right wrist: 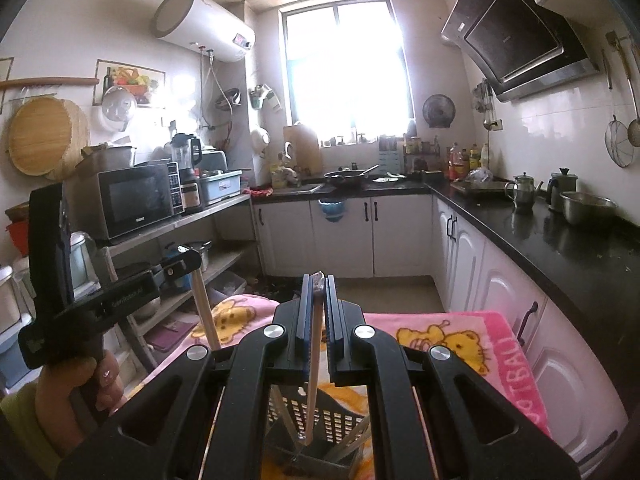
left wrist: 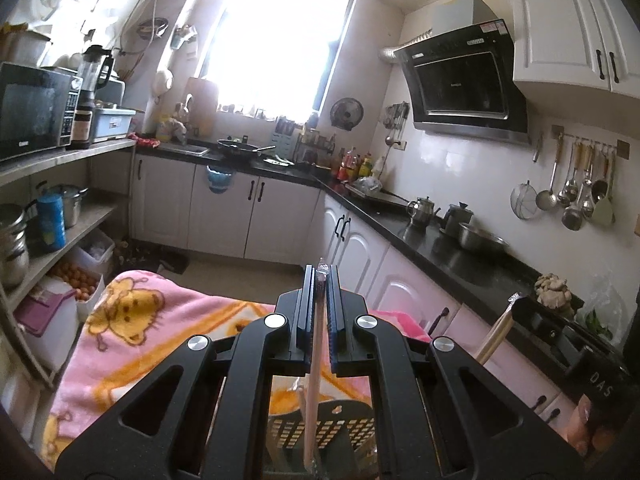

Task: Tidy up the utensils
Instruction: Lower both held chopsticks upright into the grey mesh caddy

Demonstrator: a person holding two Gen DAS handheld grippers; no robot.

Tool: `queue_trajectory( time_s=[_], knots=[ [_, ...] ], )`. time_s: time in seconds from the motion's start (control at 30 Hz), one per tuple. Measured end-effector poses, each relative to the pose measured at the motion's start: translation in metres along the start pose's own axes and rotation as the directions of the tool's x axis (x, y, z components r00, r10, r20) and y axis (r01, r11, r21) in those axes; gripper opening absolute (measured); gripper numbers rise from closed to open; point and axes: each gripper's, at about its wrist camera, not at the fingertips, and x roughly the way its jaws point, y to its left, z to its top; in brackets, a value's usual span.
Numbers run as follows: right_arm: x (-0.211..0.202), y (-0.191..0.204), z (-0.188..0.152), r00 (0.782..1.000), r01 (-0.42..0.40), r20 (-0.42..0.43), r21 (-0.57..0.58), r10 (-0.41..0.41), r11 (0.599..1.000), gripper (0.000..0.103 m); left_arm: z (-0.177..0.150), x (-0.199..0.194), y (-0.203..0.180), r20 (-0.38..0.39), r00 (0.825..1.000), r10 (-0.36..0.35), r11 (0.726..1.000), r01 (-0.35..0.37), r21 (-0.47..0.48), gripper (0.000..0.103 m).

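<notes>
My left gripper [left wrist: 321,280] clamped on wrapped chopstick [left wrist: 313,364]; right gripper [right wrist: 318,284] clamped on second chopstick [right wrist: 313,372]. Both sticks hang over black perforated utensil basket [right wrist: 320,420] on pink blanket [right wrist: 472,340]. Step: loading basket. Next: lower tips into basket, then release.

I see matt black plastic grippers [left wrist: 320,276], each clamping pale wooden chopsticks [right wrist: 314,360]. Below, at six o'clock, a perforated dark plastic basket [right wrist: 320,420] sits on soft pink fleece blanket [left wrist: 152,320]. At three o'clock, glossy black counter [right wrist: 560,240], shiny steel bowl [right wrist: 588,208].
</notes>
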Motion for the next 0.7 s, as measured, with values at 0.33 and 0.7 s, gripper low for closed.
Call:
queue_trajectory(
  time_s=[0.33,0.7],
  knots=[
    [0.025,-0.008,-0.008,0.999,0.029,-0.027,-0.001,-0.029,1.000,0.006,-0.018,0.021,0.015,-0.004,1.000,0.021,0.999,-0.021,-0.029,0.001],
    [0.051,-0.015,-0.029,0.996,0.051,-0.075,0.009,-0.050,0.999,0.006,-0.038,0.035,0.022,-0.011,1.000,0.020,0.999,-0.021,-0.038,0.001]
  ],
)
